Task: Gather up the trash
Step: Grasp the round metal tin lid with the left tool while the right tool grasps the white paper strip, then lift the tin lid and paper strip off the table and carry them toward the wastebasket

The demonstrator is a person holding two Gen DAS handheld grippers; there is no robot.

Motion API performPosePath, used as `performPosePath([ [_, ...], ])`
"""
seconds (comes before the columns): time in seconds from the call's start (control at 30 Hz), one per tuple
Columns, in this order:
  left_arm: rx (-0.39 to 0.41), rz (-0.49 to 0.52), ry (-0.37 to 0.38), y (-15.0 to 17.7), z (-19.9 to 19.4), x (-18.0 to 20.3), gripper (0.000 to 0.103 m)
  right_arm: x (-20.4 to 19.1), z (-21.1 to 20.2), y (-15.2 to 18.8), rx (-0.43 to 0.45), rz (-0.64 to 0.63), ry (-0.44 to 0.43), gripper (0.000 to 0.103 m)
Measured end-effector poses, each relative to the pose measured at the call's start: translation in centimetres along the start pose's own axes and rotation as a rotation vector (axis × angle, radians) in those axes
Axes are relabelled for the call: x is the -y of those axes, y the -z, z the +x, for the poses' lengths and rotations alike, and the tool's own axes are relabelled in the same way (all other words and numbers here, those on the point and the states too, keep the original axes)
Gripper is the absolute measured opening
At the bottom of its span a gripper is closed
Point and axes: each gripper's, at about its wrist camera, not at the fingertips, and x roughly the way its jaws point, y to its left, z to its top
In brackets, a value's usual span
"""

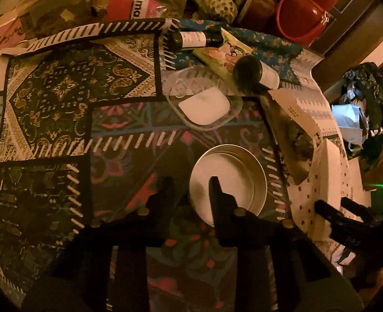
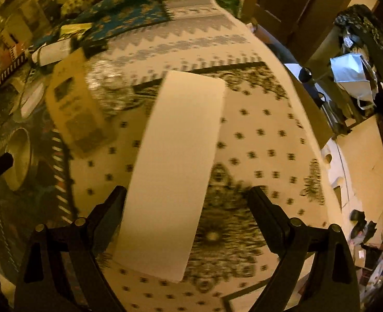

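Two fingers of right gripper [image 2: 186, 195] spread wide, straddling white paper strip [image 2: 176, 171] flat on patterned tablecloth [image 2: 269, 140]; long axis running straight ahead from the jaws, near end between them, closer to the left finger. Left gripper [image 1: 191, 189] parted, empty, over metal lid [image 1: 230, 176], well apart from strip. Crumpled foil [image 2: 108, 91] and brown paper [image 2: 74, 109] just beside far end; table edge open to the right.
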Motion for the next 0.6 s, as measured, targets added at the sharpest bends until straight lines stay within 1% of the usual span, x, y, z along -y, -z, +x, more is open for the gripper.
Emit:
performPosePath([
  [0.1,-0.009,0.017,-0.008,0.0,0.5,0.7,0.019,1.1,-0.5,0.1,0.025,-0.011,0.000,0.085],
  [0.2,-0.002,0.028,-0.040,0.2,0.8,1.3,0.017,1.4,-0.7,-0.1,0.046,-0.023,-0.013,0.075],
  [0.3,0.009,0.026,-0.076,0.2,0.9,1.8,0.013,0.7,-0.5,-1.3,0.078,-0.046,-0.028,0.057],
  [0.33,0.010,0.025,-0.083,0.2,1.0,1.9,0.010,0.4,-0.5,-1.5,0.090,-0.061,-0.026,0.050],
  [0.37,0.007,0.022,-0.092,0.2,1.1,2.0,0.007,-0.2,-0.2,-2.0,0.095,-0.071,-0.022,0.049],
  [0.4,-0.004,0.020,-0.083,0.1,1.2,2.1,0.005,-0.2,-0.2,-2.1,0.103,-0.084,-0.020,0.049],
  [0.47,-0.029,-0.003,-0.036,-0.1,1.2,2.4,0.002,-0.8,0.5,-2.5,0.094,-0.090,-0.033,0.049],
  [0.5,-0.026,-0.005,-0.029,-0.1,1.0,2.6,0.002,-0.7,0.5,-2.6,0.082,-0.088,-0.044,0.049],
  [0.6,0.012,0.024,-0.051,0.3,-0.5,4.4,0.002,0.1,0.5,-2.6,0.045,-0.091,-0.073,0.048],
])
